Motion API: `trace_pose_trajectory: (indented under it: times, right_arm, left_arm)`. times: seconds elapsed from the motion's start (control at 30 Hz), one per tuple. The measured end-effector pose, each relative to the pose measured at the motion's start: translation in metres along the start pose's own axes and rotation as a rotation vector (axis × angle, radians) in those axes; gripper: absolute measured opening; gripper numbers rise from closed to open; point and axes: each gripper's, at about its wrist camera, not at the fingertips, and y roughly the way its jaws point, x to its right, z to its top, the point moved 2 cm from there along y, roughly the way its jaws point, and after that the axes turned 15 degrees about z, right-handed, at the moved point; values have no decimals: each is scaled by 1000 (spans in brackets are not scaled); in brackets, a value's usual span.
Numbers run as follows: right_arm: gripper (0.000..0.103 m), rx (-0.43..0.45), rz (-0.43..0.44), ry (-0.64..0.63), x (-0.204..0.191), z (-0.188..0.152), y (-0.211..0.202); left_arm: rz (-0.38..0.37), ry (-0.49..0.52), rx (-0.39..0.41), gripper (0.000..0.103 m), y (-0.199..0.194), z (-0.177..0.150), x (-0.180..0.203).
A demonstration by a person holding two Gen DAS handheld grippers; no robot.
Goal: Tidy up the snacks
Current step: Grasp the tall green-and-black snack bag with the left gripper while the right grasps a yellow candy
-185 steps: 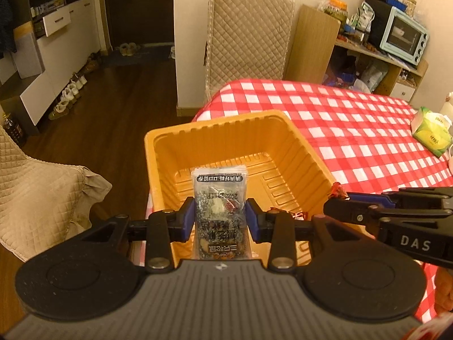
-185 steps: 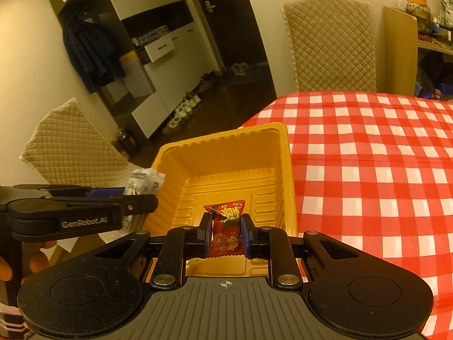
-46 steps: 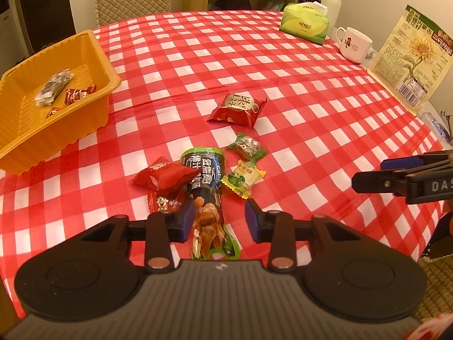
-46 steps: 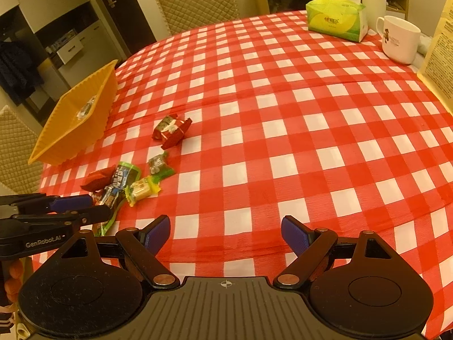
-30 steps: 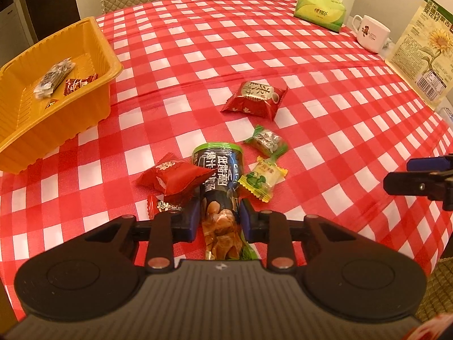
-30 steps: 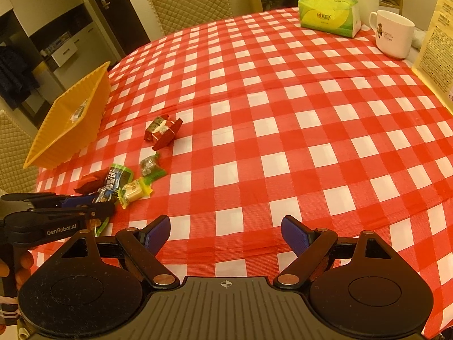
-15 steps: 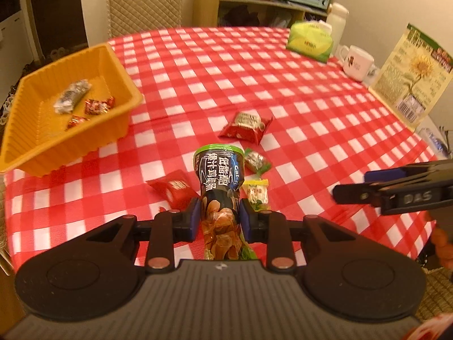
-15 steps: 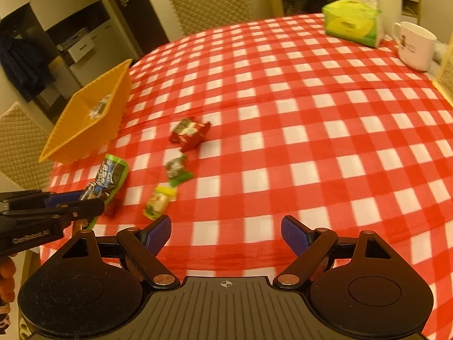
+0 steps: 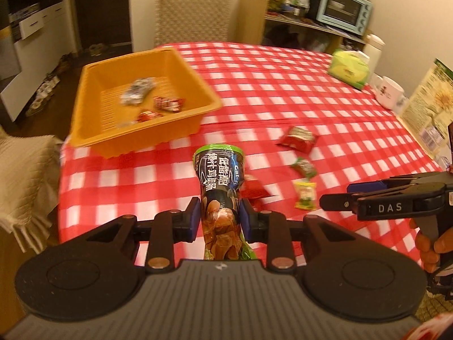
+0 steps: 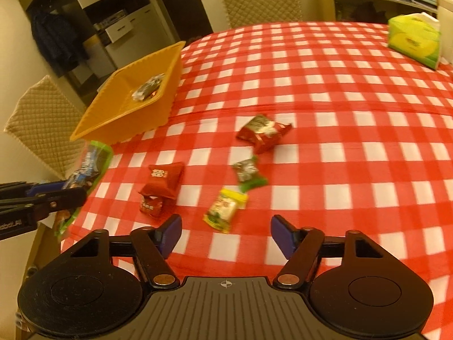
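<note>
Table [image 10: 354,90] with red-check cloth; orange tray [image 9: 93,130] sits at its far-left corner, already holding a silver packet and a couple of small red ones.

Left gripper [image 9: 220,215]: jaws pinching the tall dark-and-green snack pouch [image 9: 219,181] low on its body, pouch upright and clear of the cloth. In the right wrist view the same pouch [image 10: 90,164] hangs near the table edge, just short of the tray's near wall.

Right gripper [image 10: 223,233]: jaws closing but nothing between them, pads touching nothing. The yellow-green candy [image 10: 225,209] lies on the cloth just ahead of them.

Loose on the cloth: red packet with silver print [image 10: 262,133] farthest out, red pillow packet [image 10: 162,178] with a small red candy [image 10: 151,205] touching its near side, green-wrapped candy [image 10: 246,171], then the yellow-green one.

Step as I read it: left is mid-carry to the tray, right is lining up its next pick.

Next, my call: left needs to clear the tray's near rim, get over the open floor, then release. Right needs to drop over the yellow-green candy and straddle it before the jaws finish closing. Frames are motion-blurred, so exact alignment is uncertain.
</note>
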Motion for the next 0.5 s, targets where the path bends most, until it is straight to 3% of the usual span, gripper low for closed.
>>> trace_pose_trajectory:
  times: [0.23, 0.5]
  right_arm:
    - [51, -37, -44, -9, -1, 6, 31]
    - [42, -47, -100, -39, -5, 8, 51]
  left_arm:
    - [50, -56, -16, 26, -1, -10, -34]
    - [74, -81, -23, 26, -2, -15, -57]
